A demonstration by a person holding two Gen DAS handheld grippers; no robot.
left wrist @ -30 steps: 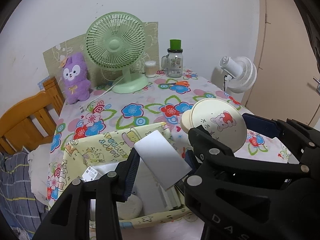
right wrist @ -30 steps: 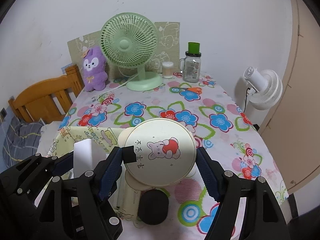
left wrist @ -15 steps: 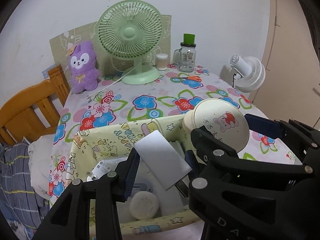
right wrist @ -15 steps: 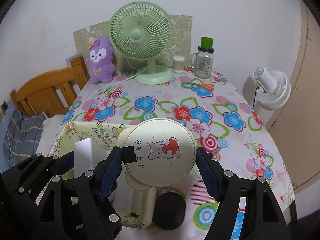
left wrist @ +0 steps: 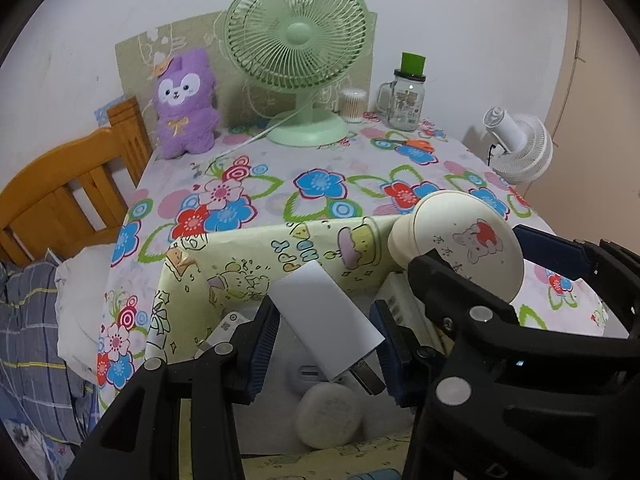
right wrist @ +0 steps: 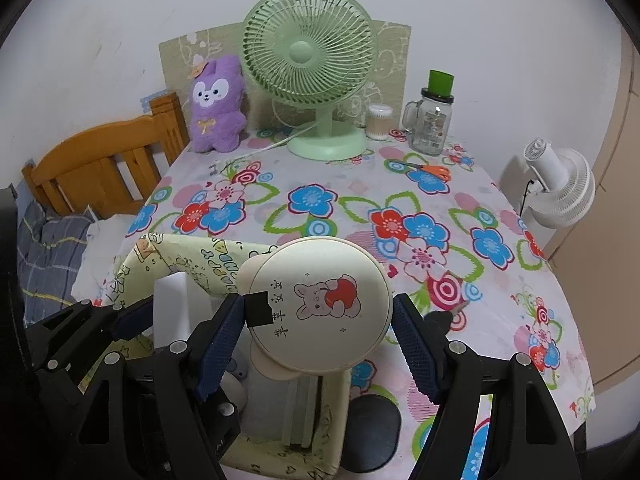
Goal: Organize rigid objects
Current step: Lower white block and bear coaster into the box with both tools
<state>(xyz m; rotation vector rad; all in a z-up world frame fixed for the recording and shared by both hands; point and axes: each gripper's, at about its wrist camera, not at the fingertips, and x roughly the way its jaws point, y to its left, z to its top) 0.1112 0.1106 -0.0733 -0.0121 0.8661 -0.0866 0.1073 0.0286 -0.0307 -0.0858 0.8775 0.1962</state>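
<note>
Gripping a white rectangular charger block (left wrist: 326, 322) between its blue-padded fingers (left wrist: 262, 354), the left gripper (left wrist: 324, 354) holds it tilted above the open pale-yellow cartoon-print storage box (left wrist: 256, 256) at the near edge of the flowered tablecloth (right wrist: 320, 200). Inside the box lie a round white puck (left wrist: 330, 420) and other white items. The right gripper (right wrist: 318, 344) clamps a round cream case with a rabbit-and-apple picture (right wrist: 320, 304) over the box's right side. A flat black oval object (right wrist: 372, 436) lies just right of the box. Farther back stand a green desk fan (right wrist: 310, 60), a purple plush rabbit (right wrist: 218, 104) and a glass jar with a green cap (right wrist: 434, 116).
</note>
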